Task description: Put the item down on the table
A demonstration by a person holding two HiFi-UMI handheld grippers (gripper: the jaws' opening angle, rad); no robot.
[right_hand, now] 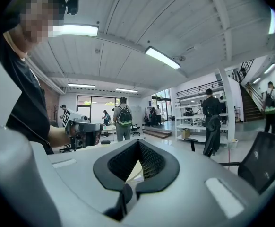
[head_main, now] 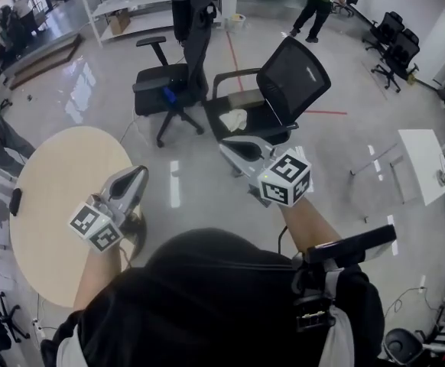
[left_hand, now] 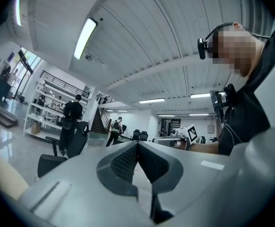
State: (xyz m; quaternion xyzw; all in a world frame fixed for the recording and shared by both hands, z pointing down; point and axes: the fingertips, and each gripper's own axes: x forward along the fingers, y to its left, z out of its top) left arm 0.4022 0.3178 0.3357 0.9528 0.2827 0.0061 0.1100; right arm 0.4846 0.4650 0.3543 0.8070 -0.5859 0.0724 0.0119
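Left gripper (head_main: 140, 171) is clenched: jaw tips meet, nothing between them in its own view. Right gripper (head_main: 225, 148) same, clamped shut and empty. Both are held roughly level in front of the person, marker cubes toward the body. In the head view the round beige table (head_main: 62, 174) sits at 9 o'clock, and the left gripper's tips are at its 3 o'clock edge; can't tell whether they touch it. A small dark object (head_main: 15, 201) lies at the table's 9 o'clock rim. The right gripper is off the table, over the grey floor (head_main: 199, 197), pointing toward 11 o'clock, with a mesh-back office chair (head_main: 295, 79) just beyond its tips. A pale crumpled cloth (head_main: 234, 118) lies on that chair's seat. A 2nd black chair (head_main: 173, 82) stands close beside it at its 9 o'clock. Can't tell which thing is the task's item; neither claw carries anything. Shelving (head_main: 123, 2) is far back at 11 o'clock, 1 person (head_main: 318, 2) is on foot at 1 o'clock, and a white desk (head_main: 425, 163) is at 3 o'clock.
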